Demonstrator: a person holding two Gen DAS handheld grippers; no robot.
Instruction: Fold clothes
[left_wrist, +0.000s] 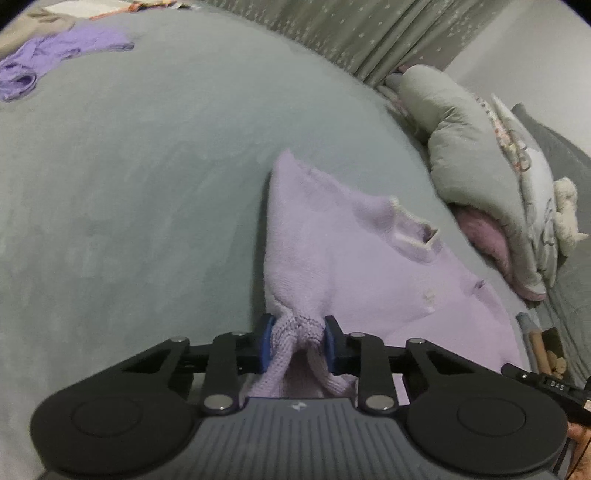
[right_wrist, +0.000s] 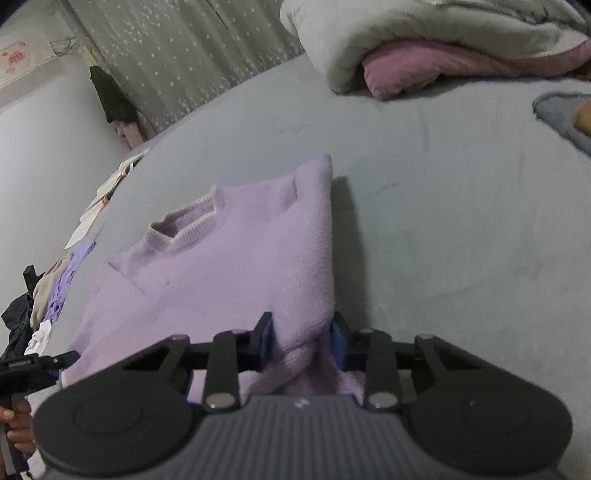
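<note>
Sweater: the lilac sweater lies flat on the grey bedspread. In your left view it fills the centre and lower right; in your right view it fills the centre and lower left.

Left gripper: clamped narrow on a bunched ribbed corner of the sweater, knit pinched between the blue pads at the bottom centre of the frame.

Right gripper: likewise closed on a gathered corner of the same sweater, bottom centre of its frame.

Key relation: you hold the two near corners, and the body runs away from both grippers up the frame toward the collar. The long axis lies along your pointing direction, so I judge the fold goes forward, near edge carried toward the collar.

Nearer hand: neither; both sit at the same edge, one at each corner.

Far edge: the shoulders end around mid-frame in both views, with open bedspread beyond.

Hidden: both sleeves; I cannot tell whether they are tucked under. The hem between your grippers is cut off by the gripper bodies.

Hard to read: the pale mark below the collar, and the purple garment at upper left, which is blurred.

Clutter: a rolled quilt lies well apart, upper right.
</note>
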